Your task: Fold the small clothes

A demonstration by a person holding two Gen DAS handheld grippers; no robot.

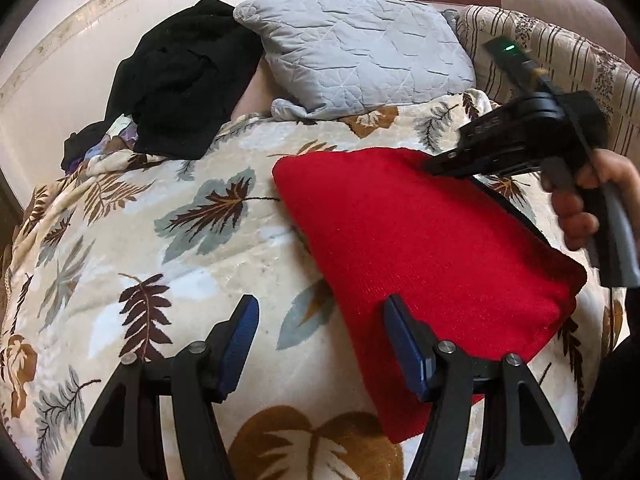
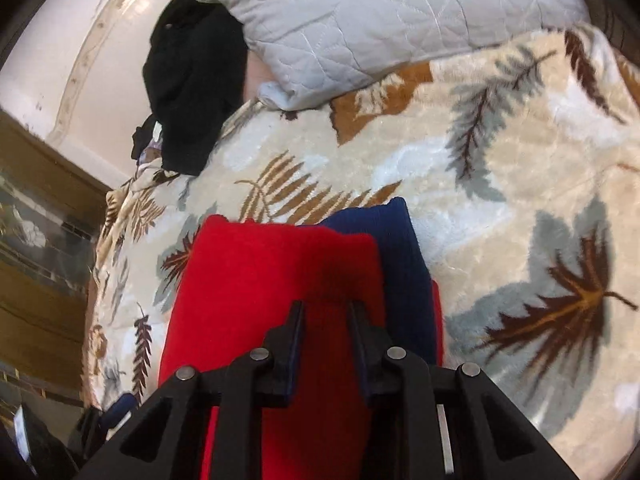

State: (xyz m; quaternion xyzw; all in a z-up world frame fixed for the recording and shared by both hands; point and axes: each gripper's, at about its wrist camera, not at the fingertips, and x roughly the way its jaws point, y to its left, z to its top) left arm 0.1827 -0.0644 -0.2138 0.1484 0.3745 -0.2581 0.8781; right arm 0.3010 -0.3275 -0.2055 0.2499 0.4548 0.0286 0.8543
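A red knit garment [image 1: 424,248] lies folded on the leaf-print blanket [image 1: 160,240]. My left gripper [image 1: 320,304] hovers open over the garment's near-left edge, nothing between its blue pads [image 1: 244,328]. A hand holds my right gripper [image 1: 432,166] at the garment's far edge. In the right wrist view my right gripper [image 2: 324,308] stands nearly closed, with a ridge of the red garment [image 2: 260,280] between its fingers. A navy blue cloth [image 2: 400,256] shows under the red one on the right.
A grey quilted pillow [image 1: 356,48] and a heap of black clothes [image 1: 180,80] lie at the blanket's far end. Beyond the right gripper sits a striped cushion [image 1: 568,56]. The white floor [image 1: 48,92] and wooden furniture [image 2: 40,240] are off the left edge.
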